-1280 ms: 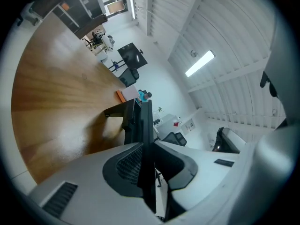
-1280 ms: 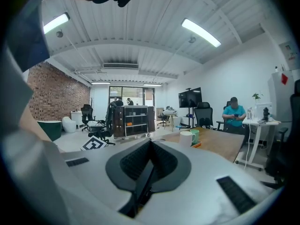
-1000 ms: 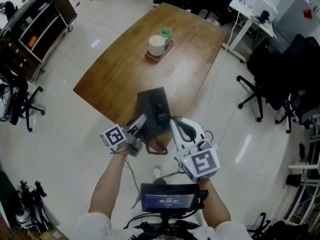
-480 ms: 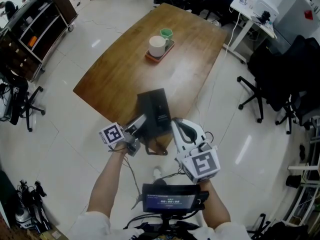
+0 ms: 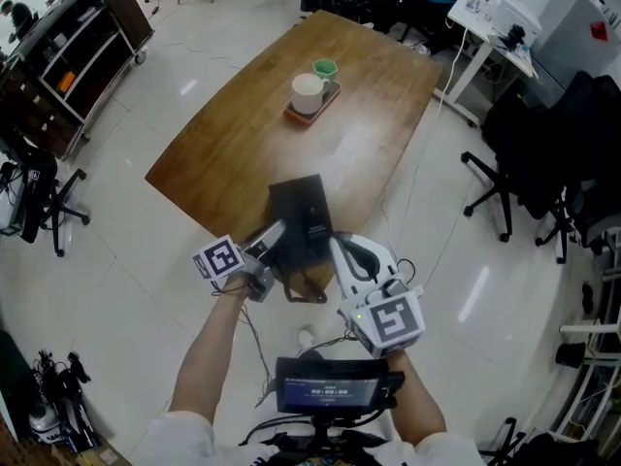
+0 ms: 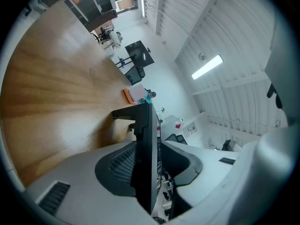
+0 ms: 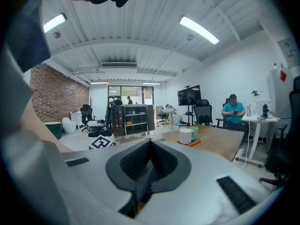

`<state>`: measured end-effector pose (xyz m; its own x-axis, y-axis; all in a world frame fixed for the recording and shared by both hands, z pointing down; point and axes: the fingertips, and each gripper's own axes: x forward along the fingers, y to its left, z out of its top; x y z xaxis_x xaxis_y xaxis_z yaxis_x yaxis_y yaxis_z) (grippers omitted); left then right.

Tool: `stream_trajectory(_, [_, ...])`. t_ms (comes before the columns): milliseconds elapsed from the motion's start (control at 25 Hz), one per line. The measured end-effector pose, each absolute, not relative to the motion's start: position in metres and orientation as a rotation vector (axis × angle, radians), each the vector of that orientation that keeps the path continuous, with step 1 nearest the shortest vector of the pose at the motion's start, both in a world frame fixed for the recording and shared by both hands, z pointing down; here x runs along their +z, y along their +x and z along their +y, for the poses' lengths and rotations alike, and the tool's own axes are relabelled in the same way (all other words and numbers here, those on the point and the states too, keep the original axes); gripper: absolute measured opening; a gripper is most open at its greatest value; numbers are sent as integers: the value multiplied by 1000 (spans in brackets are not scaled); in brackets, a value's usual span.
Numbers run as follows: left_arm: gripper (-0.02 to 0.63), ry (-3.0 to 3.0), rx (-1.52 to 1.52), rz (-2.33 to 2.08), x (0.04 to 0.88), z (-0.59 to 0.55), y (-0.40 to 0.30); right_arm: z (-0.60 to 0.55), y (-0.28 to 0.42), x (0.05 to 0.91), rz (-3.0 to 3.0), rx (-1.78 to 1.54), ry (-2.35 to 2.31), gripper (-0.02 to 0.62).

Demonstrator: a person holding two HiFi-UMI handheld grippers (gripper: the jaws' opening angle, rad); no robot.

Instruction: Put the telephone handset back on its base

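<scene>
Releasing the phone at the table's near edge

Left gripper [image 5: 270, 245] has its jaws spread. They have just been opening, and a black slab, seemingly the handset [image 6: 146, 163], stands between the pads unpinched. Right gripper [image 5: 342, 247] waits just right of the phone, its jaws pressed together on nothing I can identify. The handset appears to lie along the left side of the base [image 5: 310, 210], on the table [image 5: 223, 134]; whether it is fully seated cannot be told.

It looks like rigid, light, smooth plastic, probably slippery. The narrow middle, squarely across its sides, seems the safest hold.

Compared with a second ago, phone and grippers sit where they were; only the left jaws stand wider.
</scene>
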<state>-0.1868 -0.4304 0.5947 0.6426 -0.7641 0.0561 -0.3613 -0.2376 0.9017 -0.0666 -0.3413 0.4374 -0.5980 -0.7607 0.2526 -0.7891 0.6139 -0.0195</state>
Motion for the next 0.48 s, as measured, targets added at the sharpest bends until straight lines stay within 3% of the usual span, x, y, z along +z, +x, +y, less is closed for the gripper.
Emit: stream_trajectory(480, [135, 1853, -506, -959, 590, -430, -196, -340, -69, 436, -2628, 191, 1268, 4])
